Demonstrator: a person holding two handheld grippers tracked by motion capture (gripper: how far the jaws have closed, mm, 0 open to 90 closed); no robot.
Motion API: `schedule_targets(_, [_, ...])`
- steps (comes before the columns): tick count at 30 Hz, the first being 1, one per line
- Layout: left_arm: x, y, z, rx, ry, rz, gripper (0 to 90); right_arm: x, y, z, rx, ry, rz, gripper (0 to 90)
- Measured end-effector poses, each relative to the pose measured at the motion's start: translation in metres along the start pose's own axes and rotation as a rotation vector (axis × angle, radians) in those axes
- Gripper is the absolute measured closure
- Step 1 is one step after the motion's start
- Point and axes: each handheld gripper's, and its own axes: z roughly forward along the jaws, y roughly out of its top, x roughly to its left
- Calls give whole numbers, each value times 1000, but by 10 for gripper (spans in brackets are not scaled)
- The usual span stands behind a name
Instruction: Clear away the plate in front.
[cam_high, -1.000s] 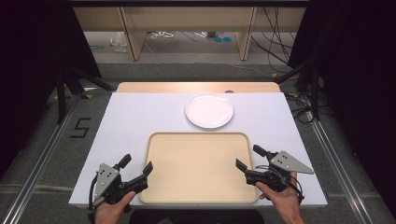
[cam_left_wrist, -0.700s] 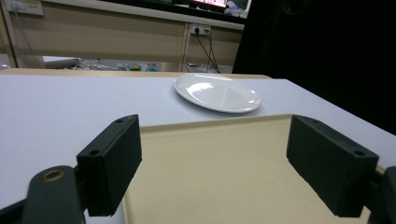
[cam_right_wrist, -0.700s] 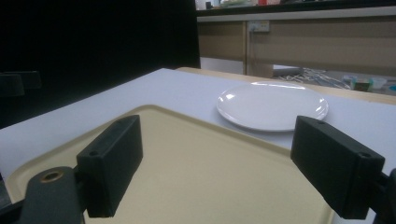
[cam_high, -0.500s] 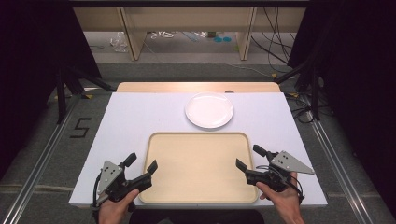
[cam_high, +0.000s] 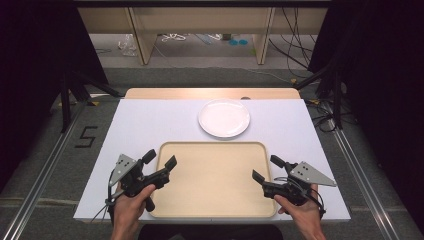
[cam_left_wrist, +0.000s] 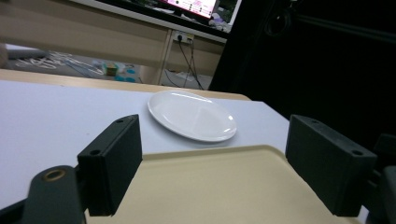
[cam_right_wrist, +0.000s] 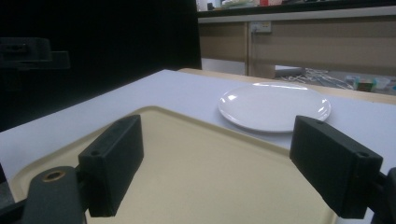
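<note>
The left gripper (cam_high: 160, 161) is at the left edge of the tray (cam_high: 215, 170), with its jaws apart and holding nothing; one jaw is over the tray and the other is over the white sheet (cam_high: 140, 125) on the bench. The beige tray lies flat at the near middle of the bench. Just behind it sits a white plate (cam_high: 223, 117), empty. The right gripper (cam_high: 267, 169) is at the tray's right edge, jaws also apart, gripping nothing.

Beige tray (cam_high: 212, 175), plain white plate (cam_high: 223, 118), white table cover (cam_high: 150, 125), black tongs (cam_high: 160, 162)
</note>
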Motion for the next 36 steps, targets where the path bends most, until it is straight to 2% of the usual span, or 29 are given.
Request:
schedule_targets(2, [1,2,8,10,-19,-30,185,0,0,0,-1,1,0,187])
schedule_targets(5, [2,4,18,24,-27,-47,185,-1,0,1,0,7,-13,188])
schedule_targets(8, [4,6,31,42,-31,-73,184,-1,0,0,4,9,-4,188])
schedule_targets(10, [5,7,45,74,-47,-99,183,-2,0,0,0,11,-2,189])
schedule_targets(11, [5,7,45,74,-47,-99,183,-2,0,0,0,11,-2,189])
schedule_targets(12, [6,8,56,98,-61,-112,184,-2,0,0,7,14,6,192])
schedule_targets(13, [6,8,56,98,-61,-112,186,-2,0,0,7,14,6,192])
schedule_targets(17, [7,8,76,128,-74,-162,197,-2,0,0,3,16,-7,194])
schedule_targets(19, [7,8,86,147,-61,-166,202,-2,0,1,-14,17,-2,195])
schedule_targets(20, [6,7,94,169,-57,-154,202,-2,0,0,-10,16,-6,196])
schedule_targets(24, [5,7,106,202,-69,-167,200,-2,0,-1,-3,15,6,197])
schedule_targets(26, [4,8,112,216,-72,-191,201,-3,1,-1,-11,12,4,198])
schedule_targets(27, [6,10,118,234,-85,-221,201,-3,1,-1,-9,13,5,198])
schedule_targets(29, [7,11,120,247,-99,-234,201,-3,0,-1,-9,15,8,199])
schedule_targets(30, [9,12,125,247,-90,-265,201,-4,1,-1,-8,6,-2,200])
schedule_targets(33, [12,13,131,255,-84,-270,206,-3,1,-2,-3,12,6,200])
schedule_targets(35, [16,14,138,266,-77,-308,206,-3,1,-1,-10,19,6,202])
schedule_targets(36, [17,13,145,291,-80,-365,211,-3,1,-1,-5,17,7,203])
